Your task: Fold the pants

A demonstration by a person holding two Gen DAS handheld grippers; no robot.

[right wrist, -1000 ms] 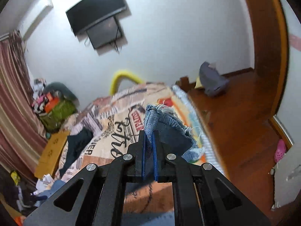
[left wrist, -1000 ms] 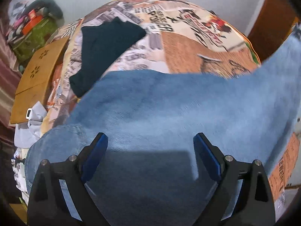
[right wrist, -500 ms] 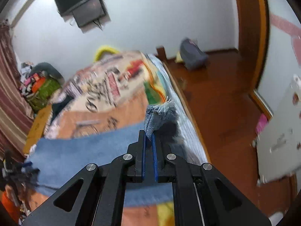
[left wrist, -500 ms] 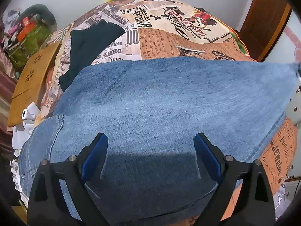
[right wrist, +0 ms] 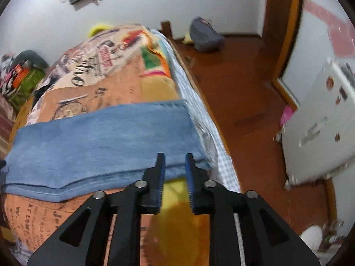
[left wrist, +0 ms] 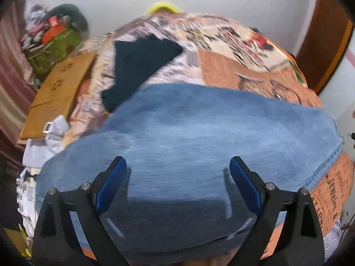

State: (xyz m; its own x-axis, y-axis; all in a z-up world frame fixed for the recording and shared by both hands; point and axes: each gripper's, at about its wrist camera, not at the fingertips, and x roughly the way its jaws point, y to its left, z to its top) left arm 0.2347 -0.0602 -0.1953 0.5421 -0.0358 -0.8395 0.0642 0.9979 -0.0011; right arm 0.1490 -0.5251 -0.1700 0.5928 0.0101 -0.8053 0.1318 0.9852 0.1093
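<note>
The blue jeans [left wrist: 210,133] lie stretched flat across the near end of the bed, on its newspaper-print bedspread [left wrist: 233,71], their hem end reaching the bed's right edge beside the checked sheet [right wrist: 213,146]. They look laid out leg on leg, so the lengthwise fold seems done; the next move likely calls for gripping one end and carrying it over to the other. The left gripper [left wrist: 177,177] hovers above the denim with its jaws spread wide, holding nothing. The right gripper [right wrist: 174,161] sits at the hem edge, jaws parted a little and empty, the cloth just beyond their tips. A dark garment [left wrist: 137,64] lies farther up the bedspread.
</note>
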